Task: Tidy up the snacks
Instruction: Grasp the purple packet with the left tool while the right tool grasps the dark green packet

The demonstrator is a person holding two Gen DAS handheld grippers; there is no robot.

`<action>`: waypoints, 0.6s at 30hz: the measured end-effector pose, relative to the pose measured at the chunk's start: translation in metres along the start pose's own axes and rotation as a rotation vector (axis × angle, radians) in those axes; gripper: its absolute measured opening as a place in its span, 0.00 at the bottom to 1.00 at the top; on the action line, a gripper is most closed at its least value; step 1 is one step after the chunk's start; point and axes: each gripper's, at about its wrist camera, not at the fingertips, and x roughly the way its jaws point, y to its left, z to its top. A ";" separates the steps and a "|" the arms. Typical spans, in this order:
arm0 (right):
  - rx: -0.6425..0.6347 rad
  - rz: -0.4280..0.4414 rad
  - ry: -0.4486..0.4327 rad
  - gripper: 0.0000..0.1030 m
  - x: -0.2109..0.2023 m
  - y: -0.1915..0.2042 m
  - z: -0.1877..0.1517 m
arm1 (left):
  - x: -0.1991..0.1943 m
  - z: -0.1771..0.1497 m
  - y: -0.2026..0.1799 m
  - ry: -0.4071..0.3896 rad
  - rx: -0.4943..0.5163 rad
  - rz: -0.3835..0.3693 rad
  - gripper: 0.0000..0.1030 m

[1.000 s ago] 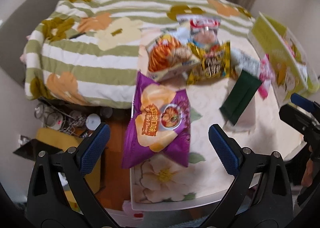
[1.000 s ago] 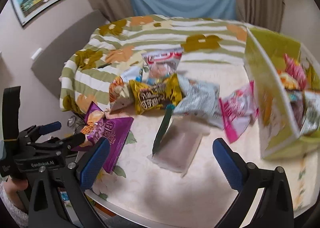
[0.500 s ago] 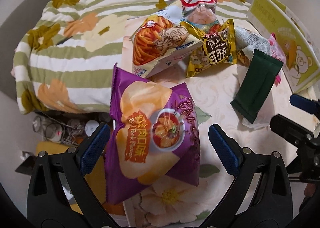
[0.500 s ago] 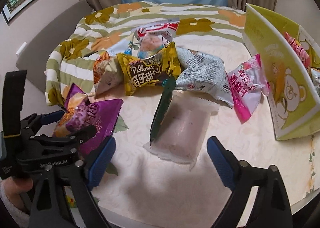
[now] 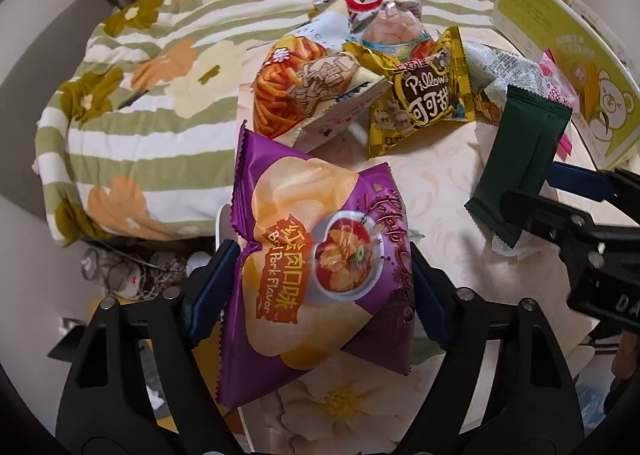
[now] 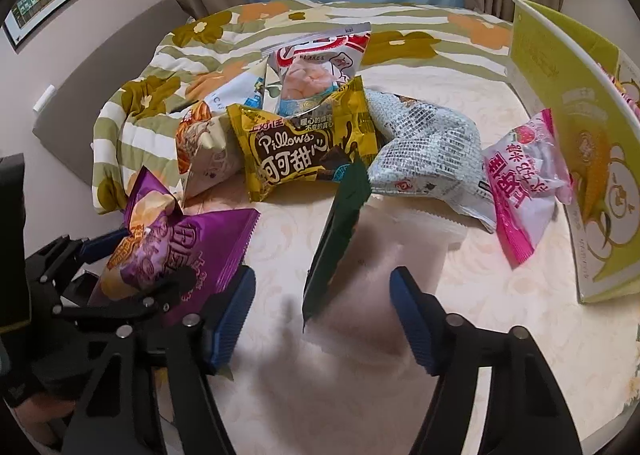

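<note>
Both grippers closing on a snack each, box waiting at far right.

My left gripper (image 5: 318, 287) has just been closing and its pads now pinch the purple chip bag (image 5: 320, 267) at the table's (image 6: 500, 295) near-left edge; I'd squeeze gently. My right gripper (image 6: 320, 319) has been narrowing around the dark green packet (image 6: 340, 227), pads not yet touching; I'd centre first, then carry it to the yellow-green box (image 6: 580, 135).

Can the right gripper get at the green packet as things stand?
Probably yes: the right gripper has just been closing, and the green packet stands on edge between its fingers with nothing else in the way.
</note>
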 end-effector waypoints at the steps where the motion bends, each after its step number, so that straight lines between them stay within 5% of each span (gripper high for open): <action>1: 0.004 0.005 0.000 0.60 0.001 -0.001 0.001 | 0.000 0.000 -0.002 0.000 0.002 -0.001 0.73; 6: 0.006 0.020 -0.004 0.51 0.006 -0.004 0.007 | -0.002 0.001 -0.009 0.004 0.000 -0.004 0.70; 14: -0.002 0.052 0.014 0.18 0.013 -0.005 0.011 | -0.005 0.004 -0.012 0.014 -0.013 -0.015 0.67; 18: 0.010 0.072 0.018 0.13 0.013 -0.009 0.010 | -0.007 0.005 -0.012 0.013 -0.023 -0.022 0.67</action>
